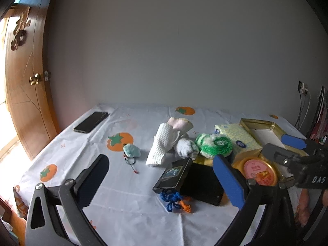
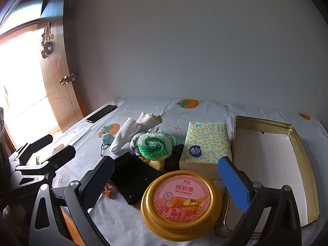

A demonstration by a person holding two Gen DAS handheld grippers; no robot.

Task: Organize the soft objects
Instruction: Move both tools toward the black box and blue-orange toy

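Soft things lie mid-table: a white waffle cloth (image 1: 162, 143) (image 2: 123, 136), a green-and-white crochet pad (image 1: 214, 144) (image 2: 154, 145), a small teal plush (image 1: 131, 150) (image 2: 107, 138), a black sponge (image 1: 199, 181) (image 2: 133, 177) and a yellow tissue pack (image 1: 238, 139) (image 2: 207, 145). An empty gold tin box (image 2: 266, 155) (image 1: 264, 129) stands at the right. My left gripper (image 1: 164, 180) hovers open over the sponge. My right gripper (image 2: 166, 182) is open above a round gold-lidded tub (image 2: 181, 203) (image 1: 259, 173), holding nothing.
A black phone (image 1: 91, 122) (image 2: 101, 113) lies at the far left. A small black box (image 1: 174, 175), a blue cord (image 1: 169, 199) and orange earplugs (image 1: 185, 206) sit near the front. A wooden door (image 1: 26, 86) flanks the left; the wall runs behind the table.
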